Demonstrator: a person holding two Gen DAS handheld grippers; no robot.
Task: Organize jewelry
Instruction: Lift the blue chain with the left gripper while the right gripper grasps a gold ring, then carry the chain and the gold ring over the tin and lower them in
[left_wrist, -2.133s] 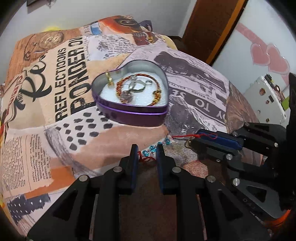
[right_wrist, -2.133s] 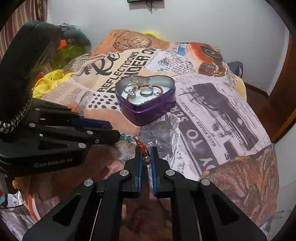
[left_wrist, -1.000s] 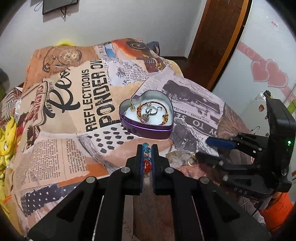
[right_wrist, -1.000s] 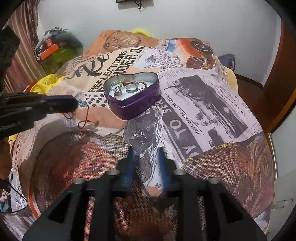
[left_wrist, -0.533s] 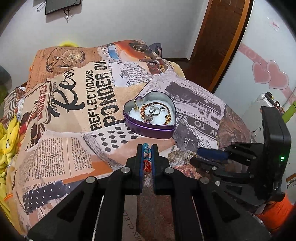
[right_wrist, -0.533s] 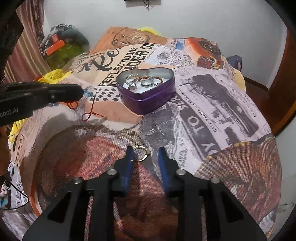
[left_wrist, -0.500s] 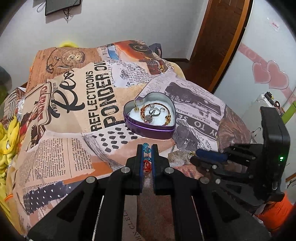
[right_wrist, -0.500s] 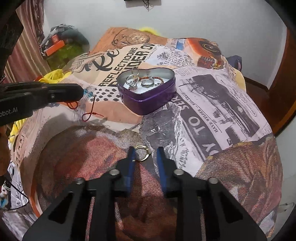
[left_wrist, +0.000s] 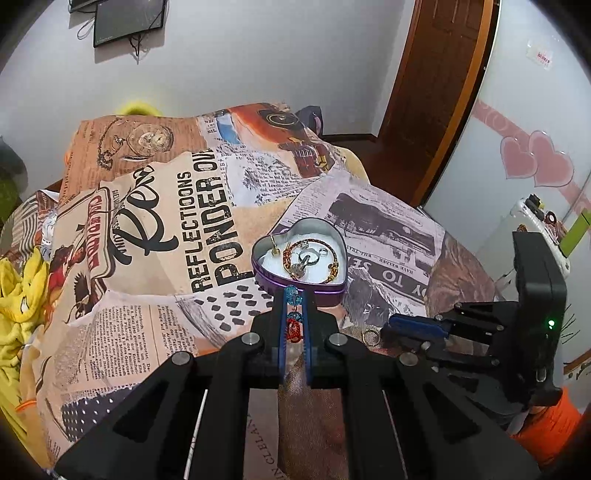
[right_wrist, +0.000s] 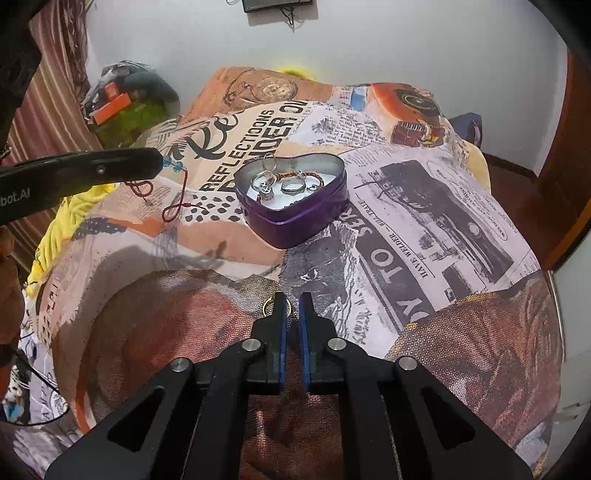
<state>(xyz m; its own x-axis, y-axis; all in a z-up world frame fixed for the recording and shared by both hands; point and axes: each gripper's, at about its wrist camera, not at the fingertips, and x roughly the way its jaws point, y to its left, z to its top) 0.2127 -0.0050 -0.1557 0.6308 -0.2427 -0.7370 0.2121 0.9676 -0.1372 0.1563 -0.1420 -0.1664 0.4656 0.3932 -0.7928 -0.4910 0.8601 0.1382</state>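
A purple heart-shaped tin sits on the printed bedspread and holds rings, a beaded bracelet and an earring. My left gripper is shut on a red cord bracelet with blue beads; in the right wrist view the cord dangles above the bedspread, left of the tin. My right gripper has closed low over the bed on a small gold ring, whose loop sticks out left of the left finger. The ring also shows at the right gripper's tips in the left wrist view.
The bedspread drapes over a rounded bed. A yellow cloth lies at the left edge. A brown door and a white cabinet with pink hearts stand to the right. Bags sit by the wall.
My left gripper lifted the red cord bracelet off the bed and holds it up. My right gripper let go of the cord's end, opened, moved to the gold ring and closed on it.
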